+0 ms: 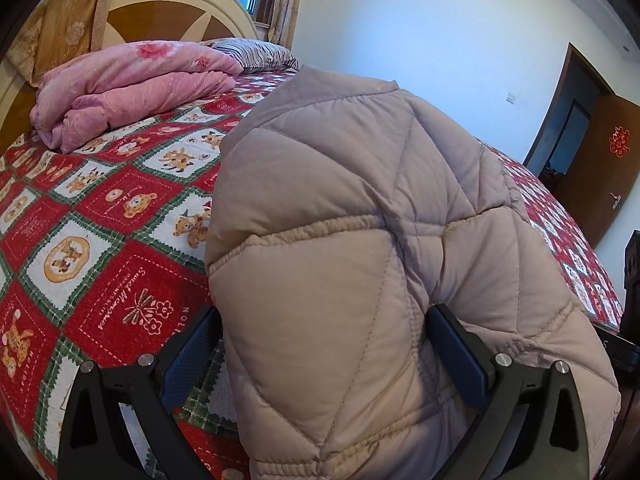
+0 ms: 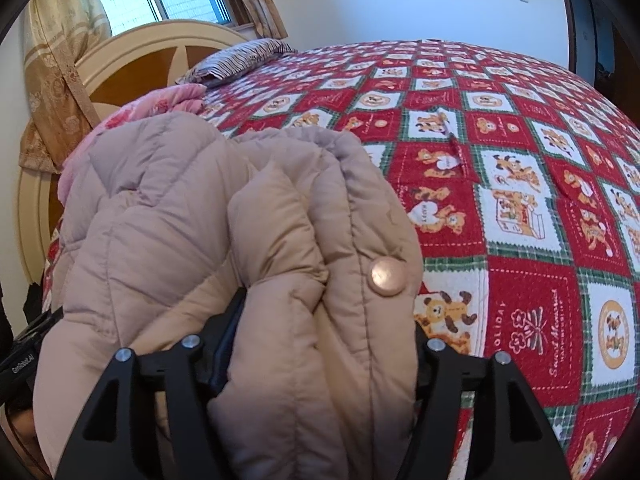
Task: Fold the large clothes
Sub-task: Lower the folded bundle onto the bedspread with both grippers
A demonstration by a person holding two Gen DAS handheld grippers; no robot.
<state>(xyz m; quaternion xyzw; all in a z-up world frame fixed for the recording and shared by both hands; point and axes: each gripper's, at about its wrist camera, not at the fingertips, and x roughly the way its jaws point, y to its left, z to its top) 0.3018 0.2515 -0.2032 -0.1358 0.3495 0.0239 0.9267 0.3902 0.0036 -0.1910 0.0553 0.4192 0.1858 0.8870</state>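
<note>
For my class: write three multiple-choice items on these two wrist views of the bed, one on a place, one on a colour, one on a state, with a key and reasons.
1. Where does the pink folded quilt lie?
A. by the headboard
B. on the floor
C. inside the doorway

2. What colour is the puffer jacket?
A. navy
B. beige
C. green

3. How does the left gripper stand?
A. shut on nothing
B. out of view
C. jaws spread wide, jacket between them

Key: 1 A, the quilt sits at the bed's head end; 2 B, its quilted fabric is pale beige in both views; 3 C, the blue pads stand far apart on either side of the jacket's bulk.
</note>
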